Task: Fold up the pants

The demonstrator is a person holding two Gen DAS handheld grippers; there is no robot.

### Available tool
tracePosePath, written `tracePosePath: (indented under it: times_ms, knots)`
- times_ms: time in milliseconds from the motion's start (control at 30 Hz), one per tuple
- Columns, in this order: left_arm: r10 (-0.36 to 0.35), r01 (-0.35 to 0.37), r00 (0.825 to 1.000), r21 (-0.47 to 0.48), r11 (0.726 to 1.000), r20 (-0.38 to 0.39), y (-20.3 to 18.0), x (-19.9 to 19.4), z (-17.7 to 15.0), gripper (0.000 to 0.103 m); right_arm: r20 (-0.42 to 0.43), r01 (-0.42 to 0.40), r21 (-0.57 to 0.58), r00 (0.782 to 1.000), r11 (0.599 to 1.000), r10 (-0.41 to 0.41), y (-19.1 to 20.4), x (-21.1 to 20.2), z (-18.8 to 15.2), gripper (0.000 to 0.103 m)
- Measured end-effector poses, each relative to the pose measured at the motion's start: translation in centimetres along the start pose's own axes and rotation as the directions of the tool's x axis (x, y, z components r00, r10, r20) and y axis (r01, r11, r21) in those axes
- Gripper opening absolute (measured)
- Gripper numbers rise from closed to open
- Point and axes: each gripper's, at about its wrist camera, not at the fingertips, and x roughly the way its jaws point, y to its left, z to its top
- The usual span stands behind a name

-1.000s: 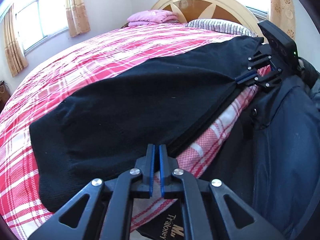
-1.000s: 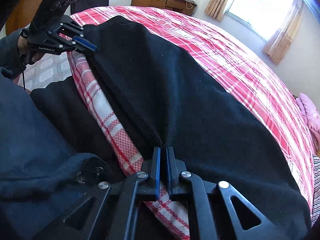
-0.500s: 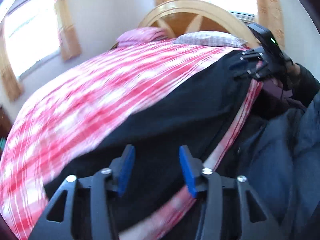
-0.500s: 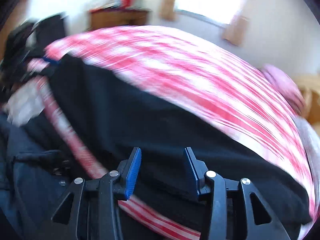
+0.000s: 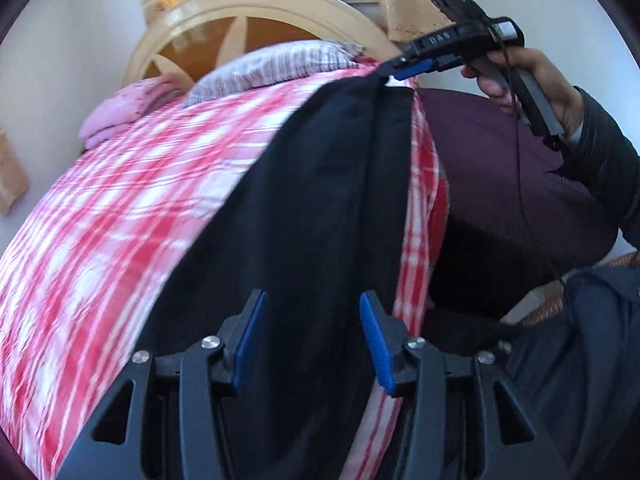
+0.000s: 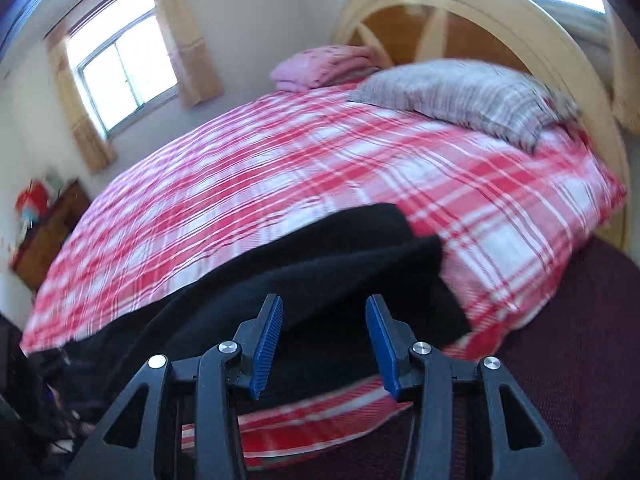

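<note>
I am holding both the left gripper [image 5: 310, 340] and the right gripper [image 6: 324, 344] wide over the soft, limp black pants [image 5: 304, 208] along the bed [image 6: 280, 168] edge, judging the doubled hem easiest to pinch.

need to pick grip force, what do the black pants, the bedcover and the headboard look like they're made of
Black pants: soft, matte knit or fleece-like cloth, judging by the fuzzy, lightless surface and thick rounded edge. Bedcover: thin woven fabric, likely cotton, with a red and white plaid. Headboard: probably wood, cream painted rim with a slight sheen around orange-brown panels.
</note>
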Motion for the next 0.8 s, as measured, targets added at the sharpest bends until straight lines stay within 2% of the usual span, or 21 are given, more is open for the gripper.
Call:
tracePosePath:
  times_ms: [133, 233, 300, 367, 433, 567, 600, 733, 767, 800]
  knots:
    - [-0.021, 0.022, 1.000, 0.037, 0.999, -0.023, -1.7, 1.5, 1.3, 0.050, -0.016, -0.046, 0.059, 0.999, 0.997, 0.047, -1.8, 1.0, 0.0, 0.046]
    - [0.015, -0.011, 0.998, 0.067, 0.998, -0.058, -2.3, 2.9, 1.7, 0.050, -0.021, -0.082, 0.110, 0.996, 0.991, 0.085, -2.6, 2.0, 0.2, 0.046]
    - [-0.012, 0.015, 0.998, 0.045, 0.999, -0.064, -2.0, 3.5, 1.8, 0.050, -0.018, -0.106, 0.143, 0.994, 0.984, 0.110, -3.3, 2.5, 0.3, 0.046]
    - [-0.034, 0.036, 0.997, 0.022, 0.999, -0.063, -1.6, 3.4, 1.9, 0.045, -0.006, -0.133, 0.171, 0.991, 0.976, 0.136, -4.0, 2.8, 0.6, 0.046]
    - [-0.052, 0.053, 0.997, 0.006, 0.999, -0.056, -1.3, 3.1, 1.8, 0.033, 0.014, -0.160, 0.202, 0.987, 0.966, 0.161, -4.8, 2.8, 1.0, 0.046]
    - [-0.090, 0.088, 0.995, -0.063, 0.994, -0.043, -0.4, 2.5, 1.7, 0.033, 0.040, -0.199, 0.247, 0.980, 0.948, 0.195, -5.8, 2.7, 1.4, 0.046]
    - [-0.085, 0.082, 0.995, -0.066, 0.994, -0.055, -0.4, 2.7, 1.7, 0.027, 0.041, -0.200, 0.252, 0.980, 0.947, 0.196, -5.9, 2.8, 1.4, 0.046]
    - [-0.069, 0.064, 0.995, -0.062, 0.996, -0.074, -0.7, 3.1, 2.0, 0.025, 0.044, -0.199, 0.251, 0.980, 0.947, 0.194, -5.8, 3.1, 1.6, 0.045]
    - [-0.069, 0.064, 0.995, -0.069, 0.996, -0.074, -0.5, 2.8, 1.9, 0.025, 0.045, -0.198, 0.248, 0.980, 0.948, 0.193, -5.7, 3.2, 1.6, 0.044]
    - [-0.072, 0.066, 0.994, -0.075, 0.995, -0.077, -0.3, 2.9, 1.9, 0.025, 0.047, -0.194, 0.240, 0.981, 0.951, 0.188, -5.6, 3.3, 1.6, 0.033]
